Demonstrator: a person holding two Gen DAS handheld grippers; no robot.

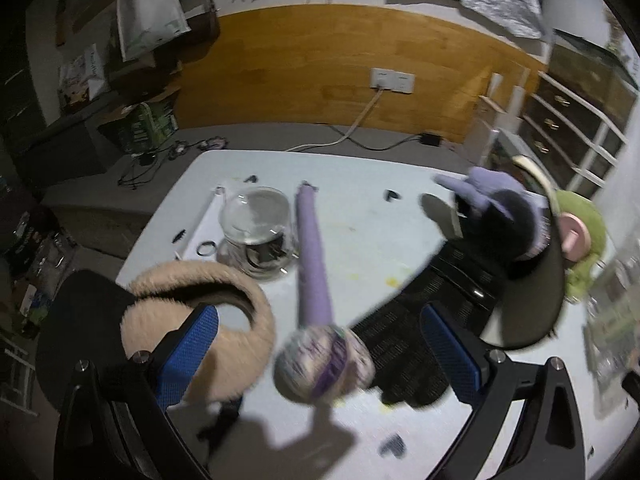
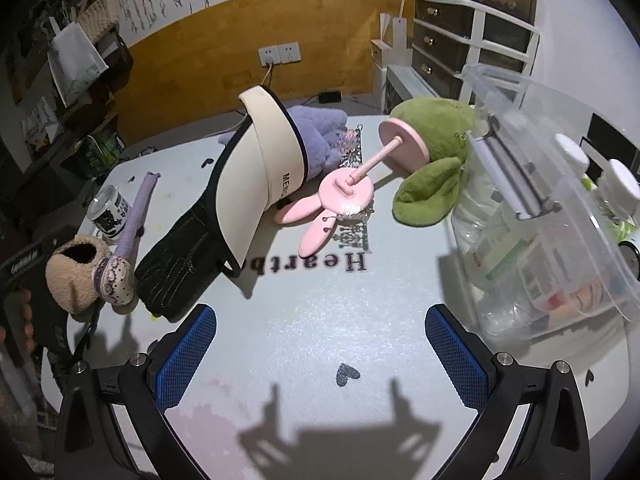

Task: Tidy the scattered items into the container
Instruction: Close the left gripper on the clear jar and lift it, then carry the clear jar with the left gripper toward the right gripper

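While both grippers hang over the white tabletop (image 2: pixel 320 320), neither one grips anything: the left gripper (image 1: pixel 320 344) has its blue-padded fingers (image 1: pixel 188 352) spread wide, and the right gripper (image 2: pixel 320 348) likewise has its fingers (image 2: pixel 456 356) spread apart over bare tabletop.

Between the left fingers lies the patterned round head of a lilac massage hammer (image 1: pixel 316 280), its handle running away ahead of them. Over the left finger sits a beige fluffy earmuff (image 1: pixel 224 320); whether it touches the pad I cannot tell. Past the right finger stretches a black knitted glove (image 1: pixel 420 320), and further ahead a lilac plush glove (image 1: pixel 488 196) rests beside a cream sun visor (image 1: pixel 532 280) with a dark underside. Ahead of the left finger, just beside the hammer handle, stands a clear glass jar (image 1: pixel 256 232).

In the right wrist view, the clear plastic storage box (image 2: pixel 560 220) stands ahead and outside the right finger, its lid raised and packets visible inside. A green plush toy (image 2: pixel 432 152) leans next to it. Straight ahead lies a pink rabbit-shaped stand (image 2: pixel 344 192), with a small glittery heart sticker (image 2: pixel 347 374) near the fingers.
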